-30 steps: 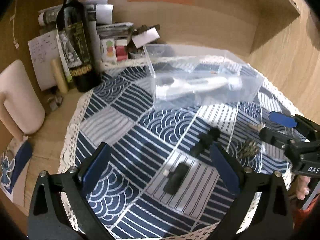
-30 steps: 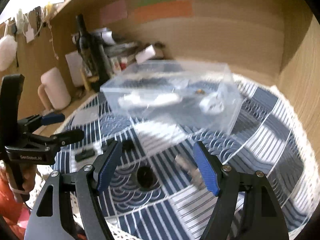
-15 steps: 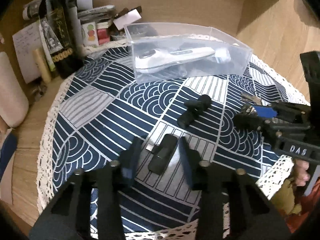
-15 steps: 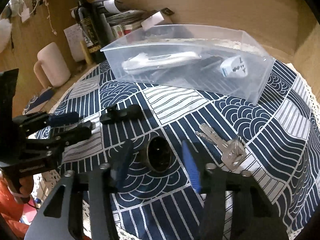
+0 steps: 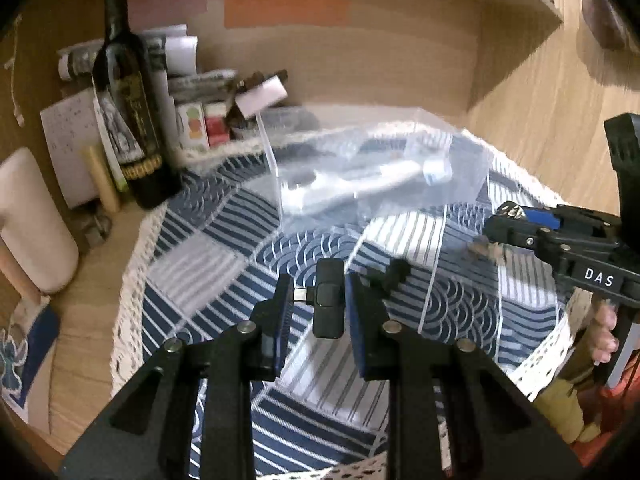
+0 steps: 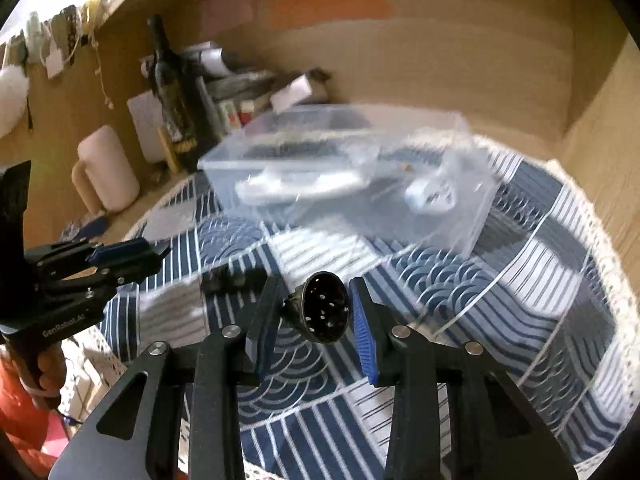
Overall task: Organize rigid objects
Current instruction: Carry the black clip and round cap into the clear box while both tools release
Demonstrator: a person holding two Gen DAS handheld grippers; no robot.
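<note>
My left gripper (image 5: 319,300) is shut on a small black USB dongle (image 5: 329,300) and holds it above the patterned tablecloth (image 5: 224,220). My right gripper (image 6: 316,312) is shut on a round black perforated cap (image 6: 325,312), also lifted off the cloth. A clear plastic bin (image 5: 376,168) stands at the far side of the table and holds a white handheld device (image 5: 352,184) and a white plug adapter (image 6: 432,196). A black clip-like piece (image 5: 390,276) lies on the cloth just right of the dongle; it also shows in the right wrist view (image 6: 230,278).
A dark wine bottle (image 5: 132,104), stacked papers and small boxes (image 5: 200,124) stand at the back left. A white cushioned chair (image 5: 28,224) is at the left. A wooden wall and shelf (image 5: 520,40) close the back and right. The table's lace edge (image 5: 128,280) is near.
Both grippers closed on their objects, the left on the dongle, the right on the black cap, and lifted them off the cloth toward the bin.
</note>
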